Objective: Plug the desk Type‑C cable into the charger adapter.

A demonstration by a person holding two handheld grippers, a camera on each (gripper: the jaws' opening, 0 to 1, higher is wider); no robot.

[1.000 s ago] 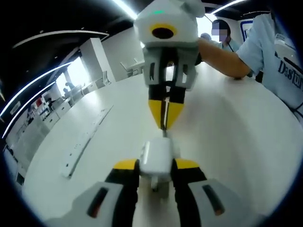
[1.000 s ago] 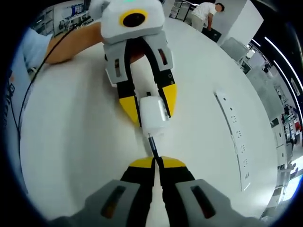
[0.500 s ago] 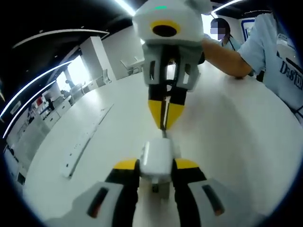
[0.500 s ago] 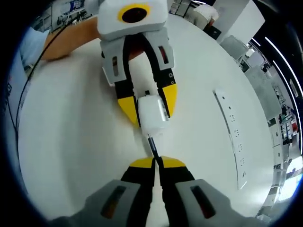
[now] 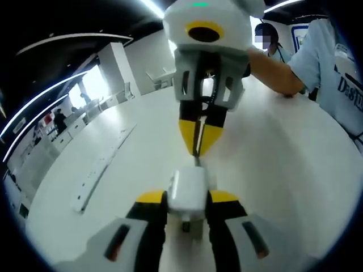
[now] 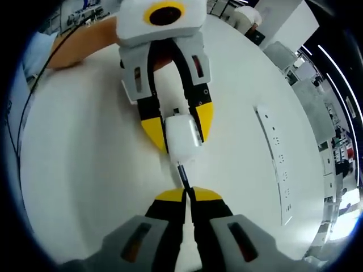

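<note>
Right gripper [image 5: 197, 146] has edged slightly up and right, away

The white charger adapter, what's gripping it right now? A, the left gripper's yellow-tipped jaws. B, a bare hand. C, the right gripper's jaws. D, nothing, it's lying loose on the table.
A: the white charger adapter sits clamped between the yellow-tipped jaws of the left gripper, while the right gripper is shut on the Type-C cable whose plug meets the adapter's end.
</note>
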